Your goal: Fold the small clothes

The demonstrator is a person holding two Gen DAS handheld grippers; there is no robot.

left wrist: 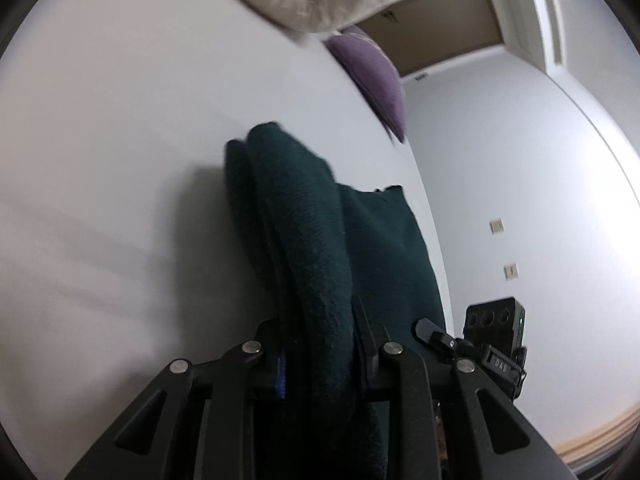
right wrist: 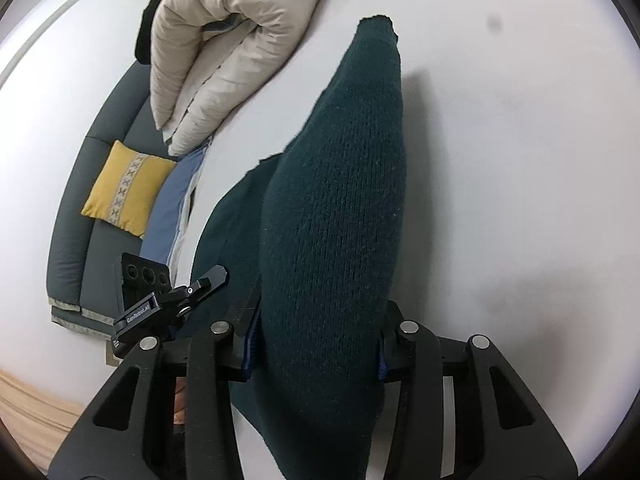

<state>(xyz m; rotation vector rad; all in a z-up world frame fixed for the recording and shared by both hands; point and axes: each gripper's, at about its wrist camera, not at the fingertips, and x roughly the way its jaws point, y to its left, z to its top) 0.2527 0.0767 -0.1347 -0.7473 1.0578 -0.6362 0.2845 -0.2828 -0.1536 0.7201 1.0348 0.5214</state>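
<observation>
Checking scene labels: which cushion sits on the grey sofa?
The yellow cushion with the patterned stripe; the purple one lies on the white bed instead.

This is a home bedroom. A white bed (right wrist: 520,160) carries a folded beige duvet (right wrist: 224,56). Beside it stands a grey sofa (right wrist: 72,240) with a yellow cushion (right wrist: 124,188).

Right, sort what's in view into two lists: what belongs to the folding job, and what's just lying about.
Part of the job:
dark green knit garment
left gripper, shut on it
right gripper, shut on it
white bed surface

Lying about:
beige duvet
purple cushion
yellow cushion
grey sofa
</observation>
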